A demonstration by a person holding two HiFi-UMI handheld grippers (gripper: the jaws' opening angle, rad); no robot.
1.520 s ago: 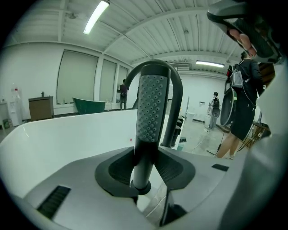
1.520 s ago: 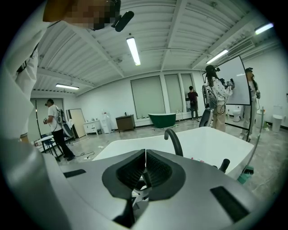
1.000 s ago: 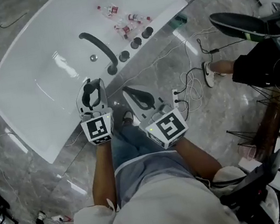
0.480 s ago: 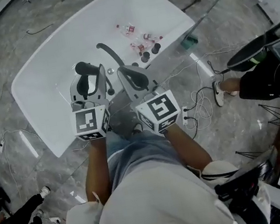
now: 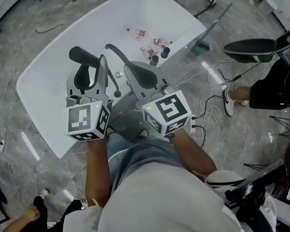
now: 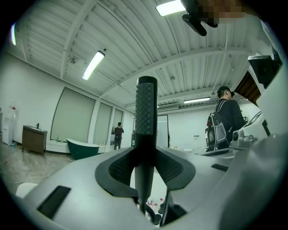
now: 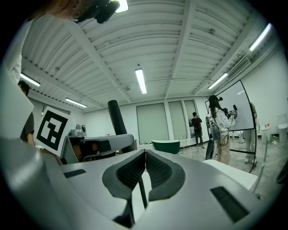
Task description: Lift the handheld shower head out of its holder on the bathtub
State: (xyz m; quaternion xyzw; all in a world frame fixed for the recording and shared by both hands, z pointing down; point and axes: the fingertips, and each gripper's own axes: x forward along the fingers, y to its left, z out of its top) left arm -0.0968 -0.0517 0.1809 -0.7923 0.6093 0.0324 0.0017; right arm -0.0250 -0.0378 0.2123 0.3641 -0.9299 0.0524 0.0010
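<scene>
The shower head (image 6: 146, 117) stands upright in the left claw (image 6: 146, 167), whose ribbed pads (image 6: 122, 167) are clamped on either side of its dark, dimpled handle. From the head view the shower head (image 5: 81, 56) sticks up out of the left claw (image 5: 91, 73), held in the air above the white bathtub (image 5: 37, 97) and clear of its rim.

Just beside it is the right claw (image 5: 136, 74). In its own view the right claw (image 7: 145, 155) has its tips pressed together. A thin dark strand shows in the gap below them, and whether it is pinched cannot be told. That view also catches the shower head (image 7: 118, 119) rising behind the left claw's marker cube (image 7: 54, 128).

A curved dark spout (image 5: 116, 54) arches over the tub. Dark knobs (image 5: 158, 55) sit on the far rim, with small red-and-white bottles (image 5: 145, 34) scattered near them. Cables (image 5: 210, 108) trail over the grey marble floor (image 5: 12, 46), where a person's shoe (image 5: 229, 96) rests at the right.
</scene>
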